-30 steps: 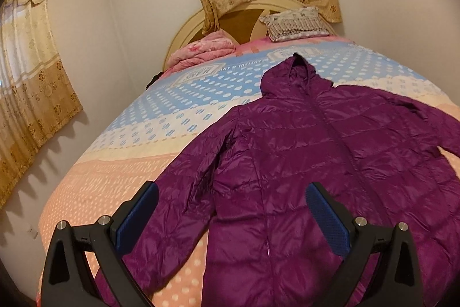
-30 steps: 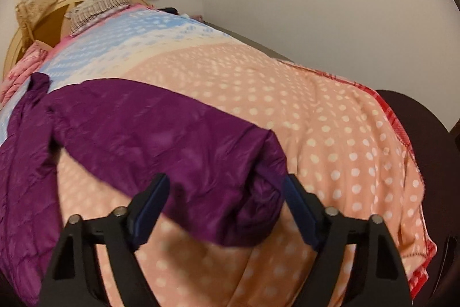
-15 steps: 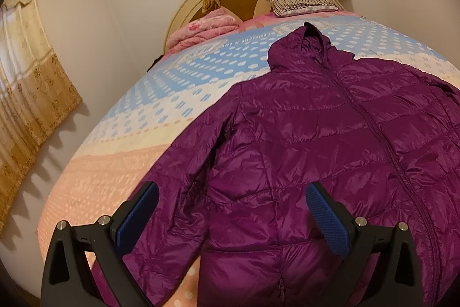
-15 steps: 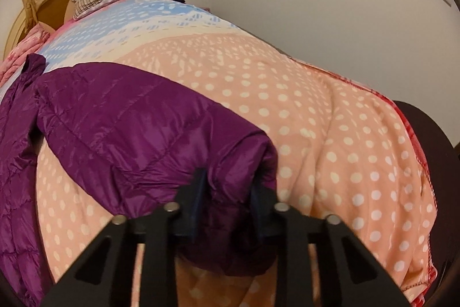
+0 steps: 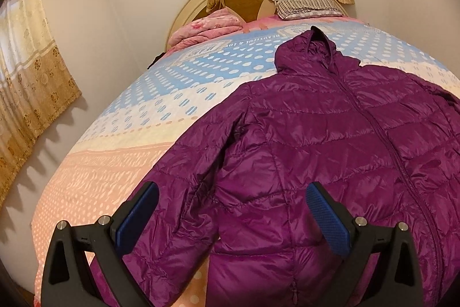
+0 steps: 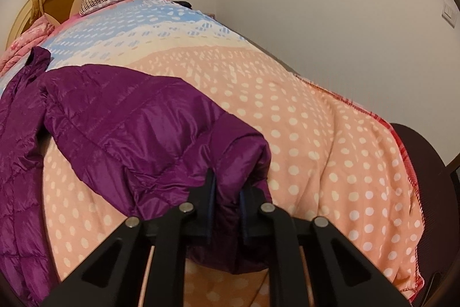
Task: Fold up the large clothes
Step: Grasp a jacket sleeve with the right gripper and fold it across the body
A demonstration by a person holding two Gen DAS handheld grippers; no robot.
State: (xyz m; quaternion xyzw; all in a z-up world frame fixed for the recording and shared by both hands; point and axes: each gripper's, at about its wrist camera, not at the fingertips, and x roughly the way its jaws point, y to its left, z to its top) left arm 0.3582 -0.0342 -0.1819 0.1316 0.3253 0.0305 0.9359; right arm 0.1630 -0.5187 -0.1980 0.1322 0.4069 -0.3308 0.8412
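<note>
A purple hooded puffer jacket [image 5: 330, 151] lies front up and zipped on the bed, hood toward the headboard. My left gripper [image 5: 231, 216] is open and empty, hovering above the jacket's left side where its left sleeve [image 5: 178, 209] lies along the body. My right gripper [image 6: 227, 189] is shut on the cuff end of the jacket's right sleeve [image 6: 138, 128], which stretches out over the bedspread and is lifted a little at the cuff.
The bed has a dotted bedspread [image 6: 316, 134], peach near me and blue farther off. A folded pink quilt [image 5: 210, 28] and a patterned pillow [image 5: 307, 2] lie by the round headboard. Curtains [image 5: 28, 71] hang at left. A dark chair [image 6: 431, 177] stands past the bed's right edge.
My right gripper closed on the sleeve cuff and raised it slightly. My left gripper moved closer over the jacket's left side, still open.
</note>
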